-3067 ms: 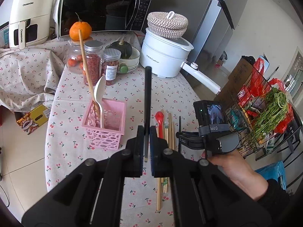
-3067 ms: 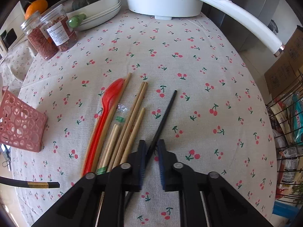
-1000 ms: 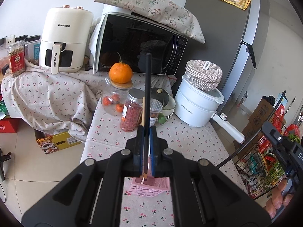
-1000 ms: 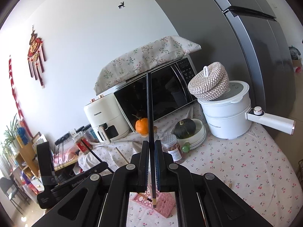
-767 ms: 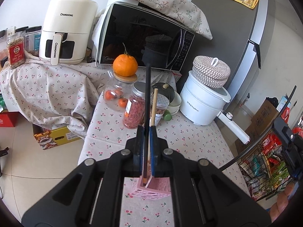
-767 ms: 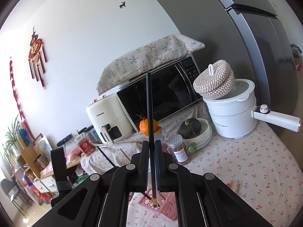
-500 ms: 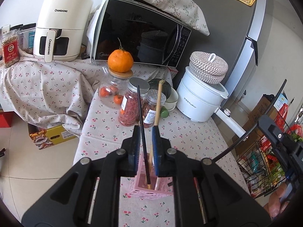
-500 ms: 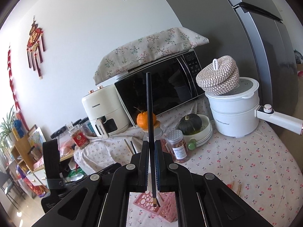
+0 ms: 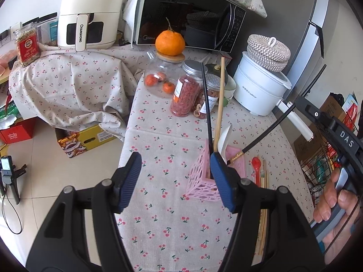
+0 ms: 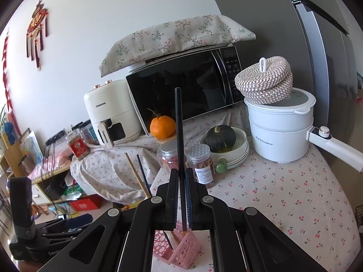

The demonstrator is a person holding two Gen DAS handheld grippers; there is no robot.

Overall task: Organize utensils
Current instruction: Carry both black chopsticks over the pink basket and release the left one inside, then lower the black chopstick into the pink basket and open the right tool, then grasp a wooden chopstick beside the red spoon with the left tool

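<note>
A pink lattice basket (image 9: 202,181) stands on the cherry-print tablecloth (image 9: 172,222). It holds a black chopstick (image 9: 206,104), a wooden chopstick (image 9: 219,104) and a white spoon (image 9: 224,140). My left gripper (image 9: 175,179) is open and empty, just in front of the basket. My right gripper (image 10: 180,195) is shut on a second black chopstick (image 10: 178,136), held upright above the basket (image 10: 181,251); in the left wrist view this chopstick (image 9: 279,122) slants down into the basket. A red spoon (image 9: 256,165) and several wooden chopsticks (image 9: 264,204) lie on the cloth to the right.
Jars (image 9: 188,93), an orange (image 9: 170,43), a bowl with a squash (image 10: 219,138) and a white pot (image 9: 261,90) stand behind the basket. A microwave (image 9: 188,15) and air fryer (image 9: 88,11) sit at the back. The floor lies left of the table.
My left gripper has opened and let go of the black chopstick, which now stands in the basket. My right gripper has carried its black chopstick over the basket.
</note>
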